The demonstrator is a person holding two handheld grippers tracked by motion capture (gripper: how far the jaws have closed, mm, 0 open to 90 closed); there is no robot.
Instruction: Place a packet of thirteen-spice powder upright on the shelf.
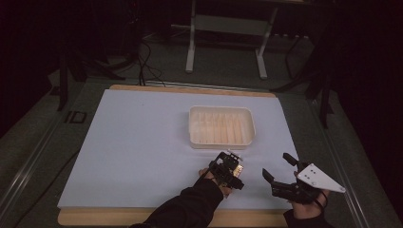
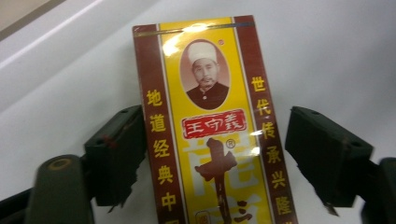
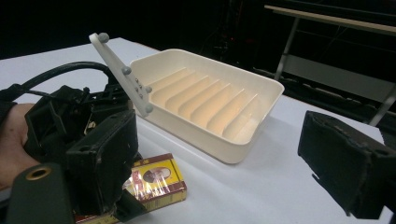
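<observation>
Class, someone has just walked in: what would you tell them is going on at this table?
A person works at a white table with a hand-held gripper in each hand. The left hand-held gripper straddles a yellow and maroon box that lies flat on the table; one jaw seems to touch its edge, the other stands apart. The right hand-held gripper waits open beside it, holding nothing. A cream ribbed tray sits empty just beyond.

One packet, one tray, two tools.

The left gripper is black, on a black sleeve. The right gripper carries a grey three-cornered plate.
</observation>
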